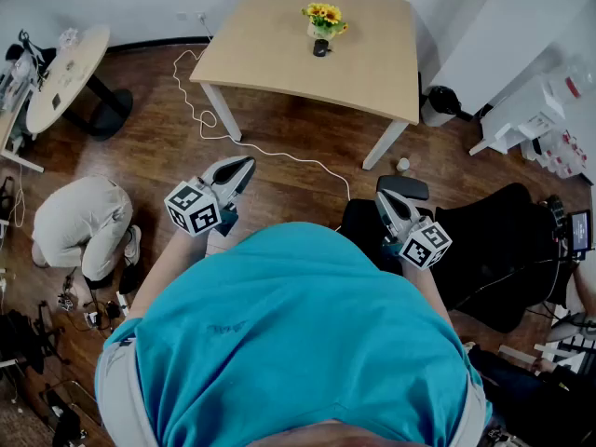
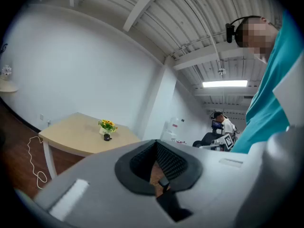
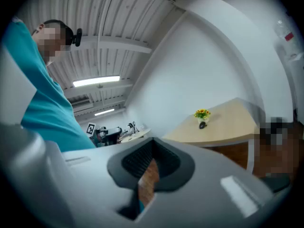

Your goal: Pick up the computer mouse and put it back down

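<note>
The black computer mouse (image 1: 320, 47) lies on the far wooden table (image 1: 270, 49), just in front of a small pot of yellow flowers (image 1: 323, 17). Both grippers are held level near my chest, well short of the table. My left gripper (image 1: 244, 166) has its jaws together with nothing in them. My right gripper (image 1: 385, 198) also looks shut and empty. In the left gripper view the mouse (image 2: 108, 137) is small and far beyond the left gripper (image 2: 156, 161). From the right gripper (image 3: 149, 167) the mouse (image 3: 203, 125) is equally distant.
A white cable (image 1: 233, 140) snakes over the wood floor before the table. A person (image 1: 84, 217) crouches at the left near a round table (image 1: 65, 68). A black chair (image 1: 494, 250) stands at my right, with a black bin (image 1: 442, 101) and white shelving (image 1: 531, 110) beyond it.
</note>
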A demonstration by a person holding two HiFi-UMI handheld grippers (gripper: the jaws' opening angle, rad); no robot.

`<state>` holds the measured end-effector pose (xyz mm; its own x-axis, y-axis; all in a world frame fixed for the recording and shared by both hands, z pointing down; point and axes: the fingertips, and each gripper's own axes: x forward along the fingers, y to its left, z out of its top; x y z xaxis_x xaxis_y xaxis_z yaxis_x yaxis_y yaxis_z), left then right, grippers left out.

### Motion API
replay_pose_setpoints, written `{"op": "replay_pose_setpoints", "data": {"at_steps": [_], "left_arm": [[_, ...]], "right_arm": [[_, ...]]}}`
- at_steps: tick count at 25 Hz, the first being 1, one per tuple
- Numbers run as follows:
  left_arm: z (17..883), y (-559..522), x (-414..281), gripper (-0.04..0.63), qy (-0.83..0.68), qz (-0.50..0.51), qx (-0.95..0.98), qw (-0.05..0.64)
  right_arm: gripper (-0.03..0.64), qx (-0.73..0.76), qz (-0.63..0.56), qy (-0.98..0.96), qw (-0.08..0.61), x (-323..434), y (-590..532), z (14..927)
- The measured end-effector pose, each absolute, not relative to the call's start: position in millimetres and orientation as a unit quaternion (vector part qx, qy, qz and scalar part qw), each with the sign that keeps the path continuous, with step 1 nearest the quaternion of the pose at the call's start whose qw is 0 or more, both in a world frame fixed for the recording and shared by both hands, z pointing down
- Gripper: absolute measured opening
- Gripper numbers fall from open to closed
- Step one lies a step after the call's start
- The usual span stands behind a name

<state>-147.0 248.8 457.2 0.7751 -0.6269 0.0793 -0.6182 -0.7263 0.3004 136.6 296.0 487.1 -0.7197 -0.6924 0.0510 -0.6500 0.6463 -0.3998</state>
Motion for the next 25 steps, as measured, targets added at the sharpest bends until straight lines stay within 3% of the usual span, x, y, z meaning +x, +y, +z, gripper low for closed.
{"op": "replay_pose_setpoints", "data": {"at_steps": [12,25], "left_arm": [[461.8,250.1,-101.9,0.002,-0.342,-0.004,0.923,0.174],[477.4,117.2,-222.1,0.002,-0.302,-0.025,0.936,0.18]], "right_arm": [[0.0,-0.358,-0.209,0.909,0.035,176.5,287.7,508.6],[0.0,-0.416,-0.208,0.885,0.015,69.0,156.4,502.0]]}}
